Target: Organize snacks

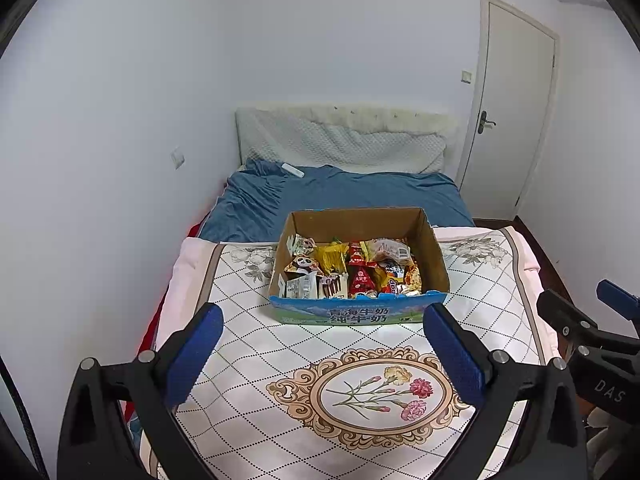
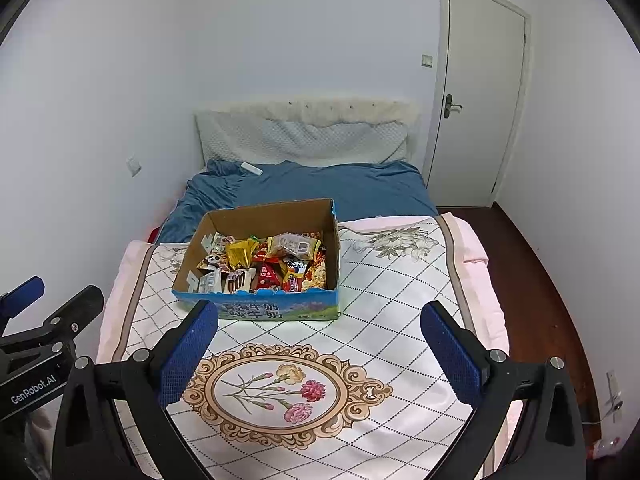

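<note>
Both sets of jaws stand wide apart and hold nothing. The left gripper (image 1: pixel 322 344) and right gripper (image 2: pixel 320 340) hover side by side above the floral quilt (image 1: pixel 372 392) on the bed. Ahead, well apart from both, sits the cardboard milk carton box (image 1: pixel 356 314), open-topped and filled with mixed snack packets (image 1: pixel 352 268). Recommended approach: advance one gripper over the near wall, descend vertically, and grip a single top-lying packet by its edge.

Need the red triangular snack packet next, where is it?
The red triangular packet lies inside the cardboard box, near its front wall, centre-right in both views, right of the chocolate-stick pack.
</note>
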Tool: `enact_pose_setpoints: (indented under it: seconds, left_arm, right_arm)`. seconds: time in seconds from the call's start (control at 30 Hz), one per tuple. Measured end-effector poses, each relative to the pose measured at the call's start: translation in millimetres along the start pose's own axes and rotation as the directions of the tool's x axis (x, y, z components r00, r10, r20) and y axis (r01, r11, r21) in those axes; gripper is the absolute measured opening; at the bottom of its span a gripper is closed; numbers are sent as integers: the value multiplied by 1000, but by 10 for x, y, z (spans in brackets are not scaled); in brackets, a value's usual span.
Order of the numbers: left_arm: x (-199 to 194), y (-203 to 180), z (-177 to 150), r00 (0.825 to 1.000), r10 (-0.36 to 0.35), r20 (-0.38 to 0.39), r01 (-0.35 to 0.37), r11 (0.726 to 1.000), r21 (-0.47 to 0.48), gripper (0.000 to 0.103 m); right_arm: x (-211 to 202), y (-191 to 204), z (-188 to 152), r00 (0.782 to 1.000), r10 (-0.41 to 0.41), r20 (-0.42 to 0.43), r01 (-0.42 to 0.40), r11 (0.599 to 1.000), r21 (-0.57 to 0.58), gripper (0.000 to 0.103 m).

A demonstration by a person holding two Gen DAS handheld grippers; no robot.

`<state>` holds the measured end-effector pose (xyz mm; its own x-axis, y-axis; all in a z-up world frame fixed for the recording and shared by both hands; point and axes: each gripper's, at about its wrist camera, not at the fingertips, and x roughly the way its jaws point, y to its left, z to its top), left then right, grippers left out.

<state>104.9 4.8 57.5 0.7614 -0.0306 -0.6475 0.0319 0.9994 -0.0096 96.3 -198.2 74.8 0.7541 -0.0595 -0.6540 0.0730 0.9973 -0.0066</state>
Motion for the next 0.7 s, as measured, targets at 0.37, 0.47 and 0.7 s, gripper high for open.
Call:
enact_pose_setpoints:
  seconds: [0.37, 0.47, 0.7]
  left_arm:
    - [-50, -75, -2, 1000, 8, 8, -8, 1000, 1, 102]
    - [-50, -74, -1, 1000, 7, 8, -7, 1000, 0, 102]
    - [-43, -60, -9, 1000, -8, -2, 8, 1000, -24, 102]
  right_arm:
    - [-29, -29, 0, 1000, -3, 8, 3, 1000, 5, 103]
    - [-29, -35, -1, 1000, -1, 8, 1, 1000, 4, 103]
    - [-49, -47, 2, 1000, -1, 6, 1, 1000, 7, 103]
